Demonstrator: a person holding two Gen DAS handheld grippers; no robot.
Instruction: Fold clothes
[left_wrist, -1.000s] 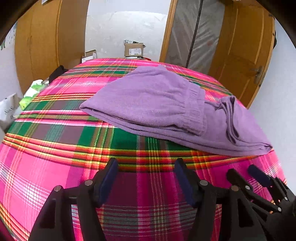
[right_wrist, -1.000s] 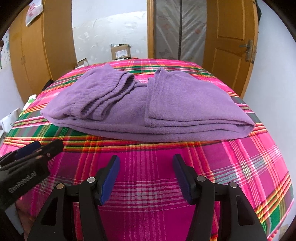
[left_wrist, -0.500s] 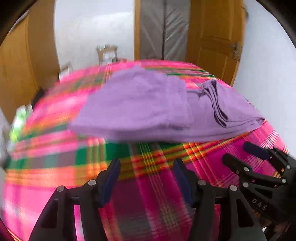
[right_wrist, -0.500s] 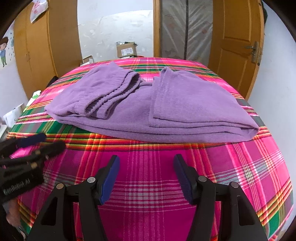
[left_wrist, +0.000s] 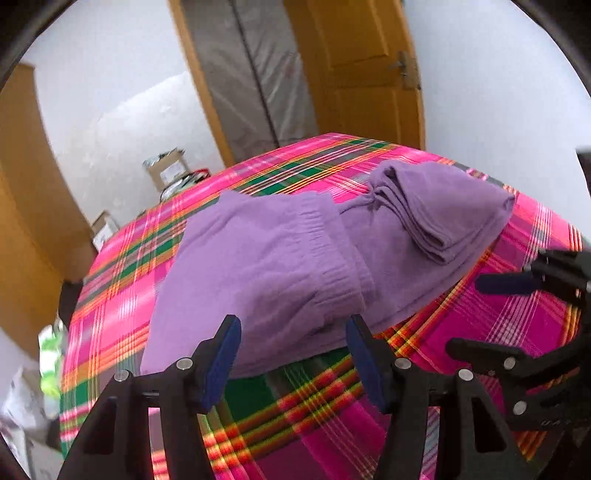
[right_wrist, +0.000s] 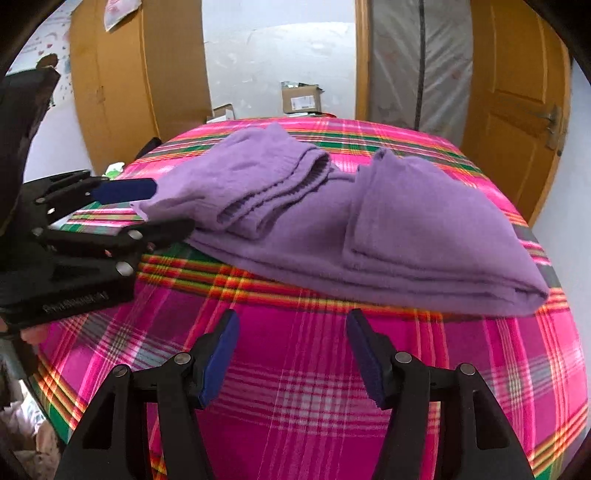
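Garment (right_wrist: 369, 229) on plaid cloth (right_wrist: 295, 350), both ends folded inward. Left gripper (left_wrist: 291, 350) spread at near-left edge (empty); right gripper (right_wrist: 291, 350) spread, short of garment. Another fold, or finished: undetermined.

Left wrist view tilted, perhaps blurred, near purple garment (left_wrist: 295, 258), right wrist view level, farther back, both sharing it

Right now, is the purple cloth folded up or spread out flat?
Folded. The cloth lies in stacked layers on the bed, with both ends doubled over onto the middle and layered edges showing.
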